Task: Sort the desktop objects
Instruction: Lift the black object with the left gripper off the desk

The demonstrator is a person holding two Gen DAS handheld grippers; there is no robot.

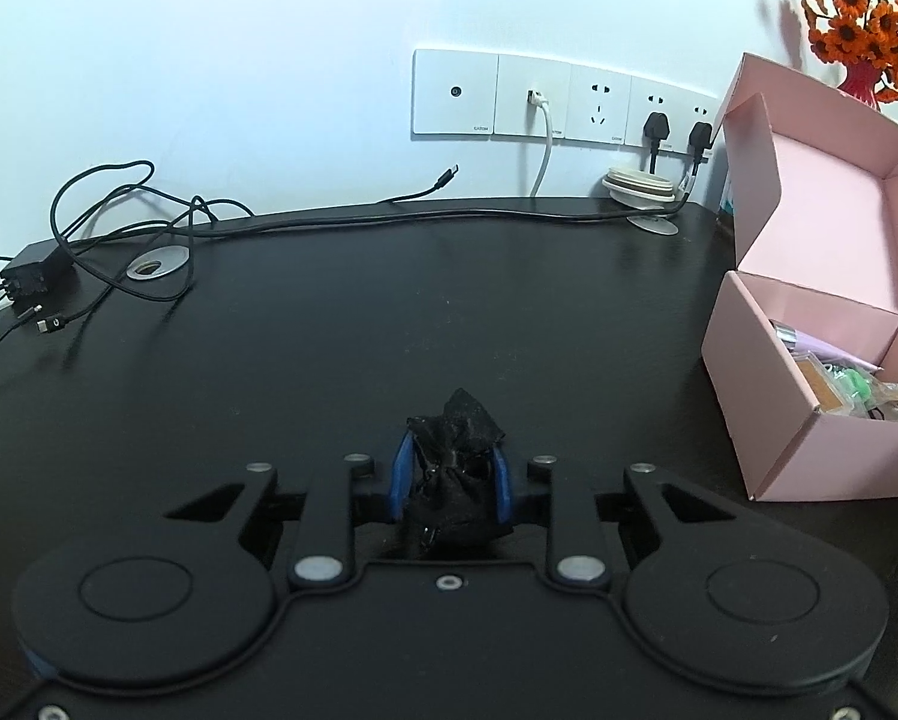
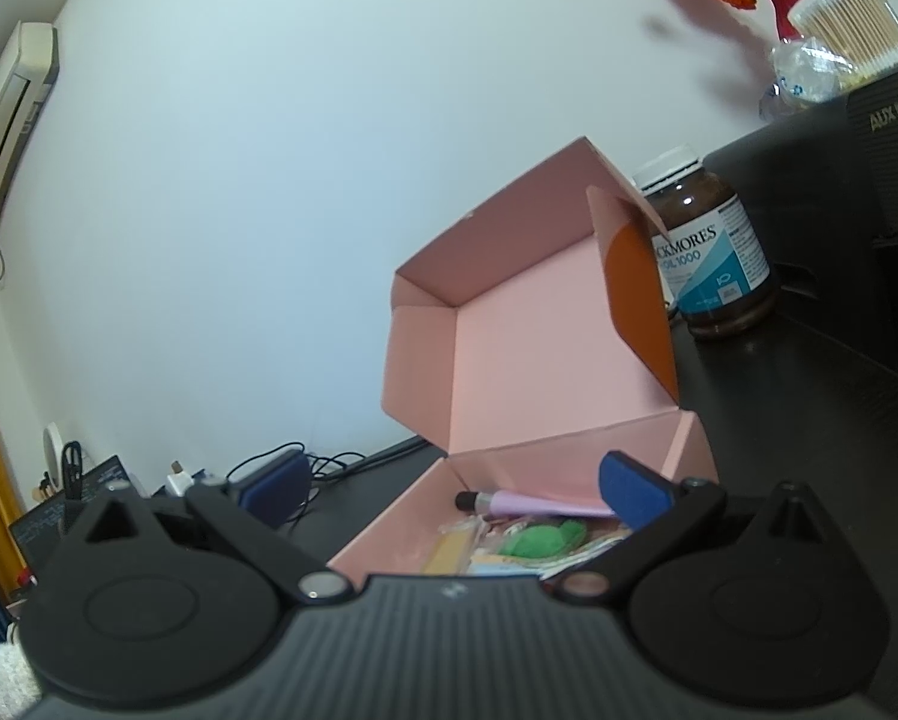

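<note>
In the left wrist view my left gripper (image 1: 451,468) is shut on a small black drawstring pouch (image 1: 457,432), its blue pads pressing both sides, low over the black desk (image 1: 389,312). The open pink box (image 1: 808,396) stands to the right with its lid up. In the right wrist view my right gripper (image 2: 449,492) hangs open over the near edge of the pink box (image 2: 544,420), nothing between its fingers. Inside lie a pink tube (image 2: 532,503), a green soft item (image 2: 541,540) and packets.
Black cables and a power adapter (image 1: 29,276) lie at the desk's far left; a cable runs along the back under the wall sockets (image 1: 562,99). A brown supplement bottle (image 2: 712,252) and a black appliance (image 2: 838,228) stand behind the box. A flower vase (image 1: 862,84) is far right.
</note>
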